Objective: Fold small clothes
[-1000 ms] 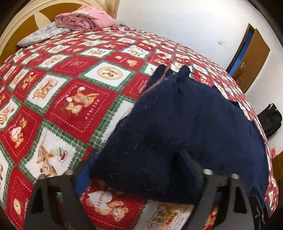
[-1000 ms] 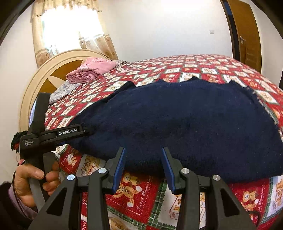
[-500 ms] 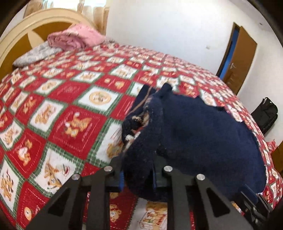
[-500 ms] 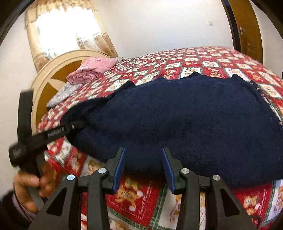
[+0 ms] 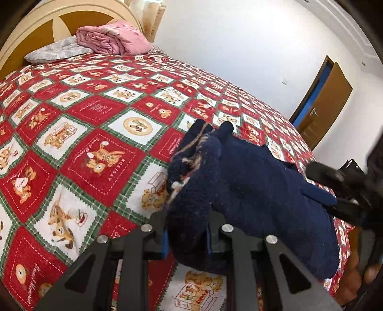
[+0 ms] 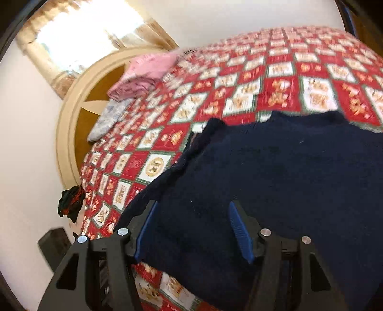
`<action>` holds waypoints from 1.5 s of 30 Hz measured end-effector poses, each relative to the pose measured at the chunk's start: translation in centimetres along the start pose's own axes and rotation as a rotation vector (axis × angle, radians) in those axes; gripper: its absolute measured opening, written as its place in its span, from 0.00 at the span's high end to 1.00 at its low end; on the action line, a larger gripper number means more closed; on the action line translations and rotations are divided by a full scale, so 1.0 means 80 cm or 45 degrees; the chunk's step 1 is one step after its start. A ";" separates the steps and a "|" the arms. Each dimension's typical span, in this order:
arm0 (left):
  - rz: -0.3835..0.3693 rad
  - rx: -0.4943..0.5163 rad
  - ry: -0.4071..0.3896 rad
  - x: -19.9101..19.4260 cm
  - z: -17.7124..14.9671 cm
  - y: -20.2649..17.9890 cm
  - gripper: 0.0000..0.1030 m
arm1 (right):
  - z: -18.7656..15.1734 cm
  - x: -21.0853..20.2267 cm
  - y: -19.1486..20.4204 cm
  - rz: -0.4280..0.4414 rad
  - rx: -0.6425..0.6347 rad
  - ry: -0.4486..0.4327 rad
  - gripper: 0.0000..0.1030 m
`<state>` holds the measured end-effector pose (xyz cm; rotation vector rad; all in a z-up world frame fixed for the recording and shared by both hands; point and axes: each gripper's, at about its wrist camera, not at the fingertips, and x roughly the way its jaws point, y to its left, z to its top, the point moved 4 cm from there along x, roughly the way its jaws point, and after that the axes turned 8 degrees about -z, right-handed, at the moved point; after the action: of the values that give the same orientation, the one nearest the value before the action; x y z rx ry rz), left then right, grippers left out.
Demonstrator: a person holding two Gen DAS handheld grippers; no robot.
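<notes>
left gripper (image 5: 186,236): clamped on navy sweater (image 5: 251,191) edge, lower centre
right gripper (image 6: 194,232): jaws opening, unclamped, over sweater

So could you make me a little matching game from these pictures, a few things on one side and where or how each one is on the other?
Things:
1. navy knitted garment
2. folded pink blanket
3. brown wooden door
4. right gripper

States:
A. stands ajar in the white wall
B. bunched edge pinched by the left gripper
C. jaws opening above the navy cloth
D. lies by the headboard

Pairs: 1-B, 2-D, 3-A, 4-C
</notes>
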<state>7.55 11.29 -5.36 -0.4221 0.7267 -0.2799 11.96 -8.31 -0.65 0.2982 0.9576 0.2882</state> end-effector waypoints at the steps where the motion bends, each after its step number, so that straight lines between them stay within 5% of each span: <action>1: -0.003 -0.009 0.003 0.002 -0.001 0.002 0.78 | 0.001 0.013 0.005 0.008 0.008 0.023 0.40; 9: 0.015 -0.084 0.063 0.017 -0.014 0.025 0.74 | 0.026 0.073 0.045 0.005 -0.013 0.125 0.40; 14: -0.080 -0.178 0.025 0.010 -0.017 0.036 0.77 | 0.043 0.105 0.064 -0.029 -0.055 0.183 0.40; 19: -0.102 -0.028 -0.112 -0.015 -0.018 0.003 0.78 | 0.048 0.139 0.077 -0.088 -0.128 0.281 0.40; 26: -0.111 -0.015 -0.161 -0.023 -0.019 0.001 0.78 | 0.055 0.170 0.104 -0.212 -0.251 0.336 0.39; 30: -0.101 0.056 -0.214 -0.030 -0.019 -0.011 0.78 | 0.053 0.189 0.121 -0.261 -0.352 0.366 0.19; 36: -0.116 0.111 -0.271 -0.035 -0.021 -0.019 0.79 | 0.034 0.209 0.142 -0.408 -0.673 0.365 0.18; 38: -0.122 0.107 -0.282 -0.036 -0.020 -0.019 0.79 | 0.028 0.210 0.143 -0.445 -0.763 0.366 0.23; 42: -0.109 0.117 -0.263 -0.032 -0.023 -0.021 0.79 | 0.037 0.194 0.126 -0.499 -0.771 0.321 0.70; 45: -0.116 0.101 -0.256 -0.032 -0.020 -0.020 0.79 | 0.053 0.176 0.100 -0.372 -0.617 0.313 0.80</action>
<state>4.46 10.46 -4.25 -0.4024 0.4987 -0.3454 22.24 3.76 -5.97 -0.3265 1.1233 0.2828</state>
